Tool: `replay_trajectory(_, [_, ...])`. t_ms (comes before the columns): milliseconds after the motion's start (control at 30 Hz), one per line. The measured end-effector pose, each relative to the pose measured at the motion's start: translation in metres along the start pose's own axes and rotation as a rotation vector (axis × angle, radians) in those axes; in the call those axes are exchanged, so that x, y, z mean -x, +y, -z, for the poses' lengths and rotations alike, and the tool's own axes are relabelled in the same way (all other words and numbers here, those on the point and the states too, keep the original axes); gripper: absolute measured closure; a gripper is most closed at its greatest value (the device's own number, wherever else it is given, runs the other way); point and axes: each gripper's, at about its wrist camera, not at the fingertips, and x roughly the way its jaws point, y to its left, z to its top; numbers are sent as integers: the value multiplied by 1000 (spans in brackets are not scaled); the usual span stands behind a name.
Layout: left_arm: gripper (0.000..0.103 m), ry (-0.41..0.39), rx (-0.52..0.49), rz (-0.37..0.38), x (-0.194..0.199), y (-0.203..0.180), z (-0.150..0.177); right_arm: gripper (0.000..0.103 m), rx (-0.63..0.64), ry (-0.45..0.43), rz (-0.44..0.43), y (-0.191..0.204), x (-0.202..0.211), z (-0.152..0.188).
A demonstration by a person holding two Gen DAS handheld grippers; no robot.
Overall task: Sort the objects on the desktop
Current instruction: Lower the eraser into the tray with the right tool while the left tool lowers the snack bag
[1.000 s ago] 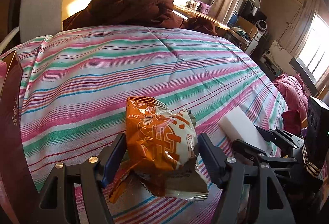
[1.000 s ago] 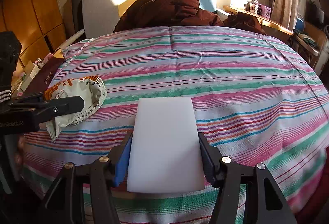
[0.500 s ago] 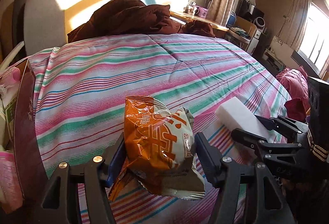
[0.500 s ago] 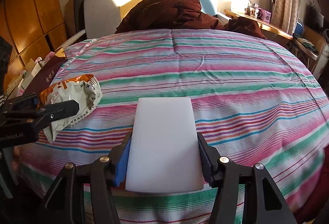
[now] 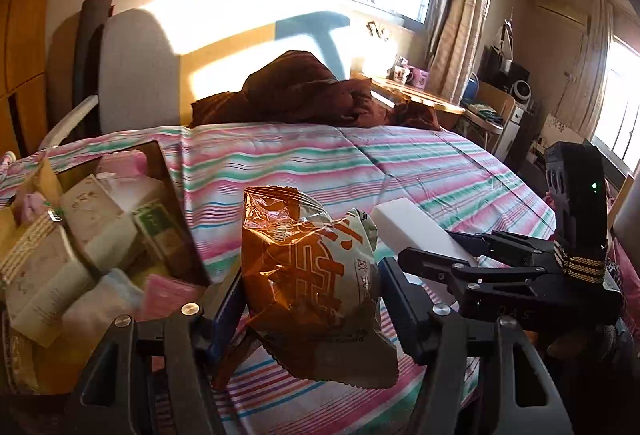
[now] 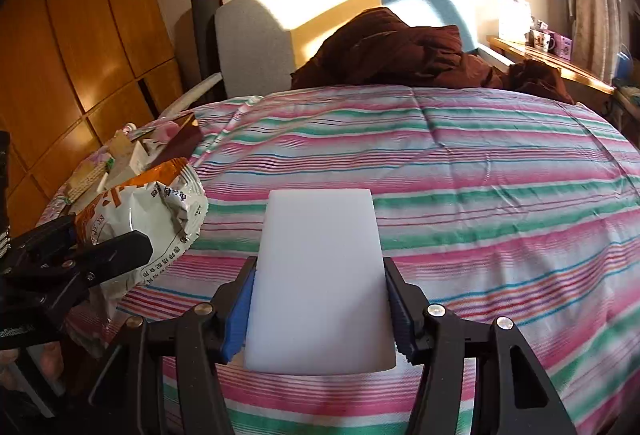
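An orange and white snack bag (image 5: 308, 259) hangs above the striped bedspread (image 5: 400, 163), with my left gripper (image 5: 310, 275) shut on its sides. From the right wrist view the same snack bag (image 6: 152, 203) and left gripper (image 6: 100, 235) appear at the left. A white foam block (image 6: 320, 275) lies flat between the blue pads of my right gripper (image 6: 320, 299), which is shut on it. The left wrist view shows this block (image 5: 408, 223) and the right gripper (image 5: 436, 247) just right of the bag. An open brown box (image 5: 172, 195) full of cartons and pink items stands at the left.
A brown quilt (image 5: 304, 91) is heaped at the head of the bed by a grey headboard (image 5: 136, 71). A wooden desk (image 5: 416, 95) with mugs runs along the right wall under the window. Wooden wardrobe doors (image 6: 60, 55) stand behind the box (image 6: 184, 139).
Both grippers have lifted and swung left with their loads still held. The open brown box, only an edge before, now fills the left of the left wrist view.
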Motion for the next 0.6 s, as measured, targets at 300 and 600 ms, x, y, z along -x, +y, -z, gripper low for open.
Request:
replay_trajectory(300, [37, -68, 132, -222, 52, 104, 12, 44, 153, -32, -251, 114, -25, -47])
replay_trajectory(600, [37, -51, 186, -284, 60, 160, 37, 44, 252, 29, -341, 202, -72, -65])
